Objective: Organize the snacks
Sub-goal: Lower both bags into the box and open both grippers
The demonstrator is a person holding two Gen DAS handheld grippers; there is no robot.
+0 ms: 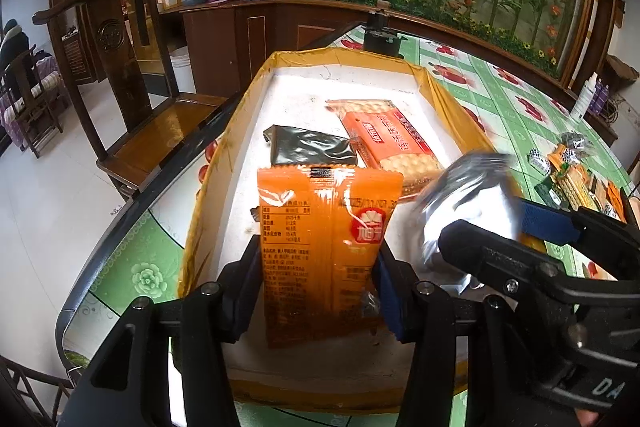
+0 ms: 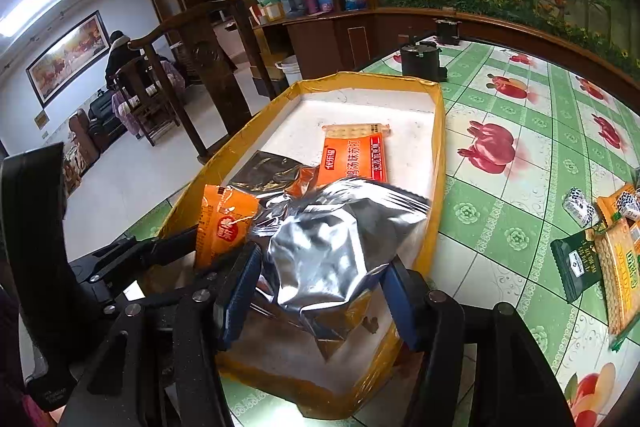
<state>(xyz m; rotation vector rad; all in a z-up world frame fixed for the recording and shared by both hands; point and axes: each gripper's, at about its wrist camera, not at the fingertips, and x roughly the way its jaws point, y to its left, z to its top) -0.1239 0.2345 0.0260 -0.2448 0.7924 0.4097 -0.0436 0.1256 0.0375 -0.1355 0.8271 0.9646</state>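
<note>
A white foam tray point(image 1: 340, 79) with a yellow taped rim point(image 2: 438, 163) stands on the table. In it lie an orange cracker pack point(image 1: 386, 135) point(image 2: 354, 155) and a dark foil packet point(image 1: 310, 147) point(image 2: 266, 173). My left gripper point(image 1: 318, 267) is shut on an orange snack pouch point(image 1: 324, 247) point(image 2: 224, 223) over the tray's near end. My right gripper point(image 2: 320, 275), which also shows in the left wrist view point(image 1: 480, 227), is shut on a silver foil bag point(image 2: 336, 239) point(image 1: 464, 187) above the tray's right side.
Several loose snack packs point(image 2: 600, 247) point(image 1: 568, 171) lie on the green flowered tablecloth point(image 2: 520, 155) to the right. A black round holder point(image 2: 420, 61) stands behind the tray. A wooden chair point(image 1: 132, 87) stands left of the table edge.
</note>
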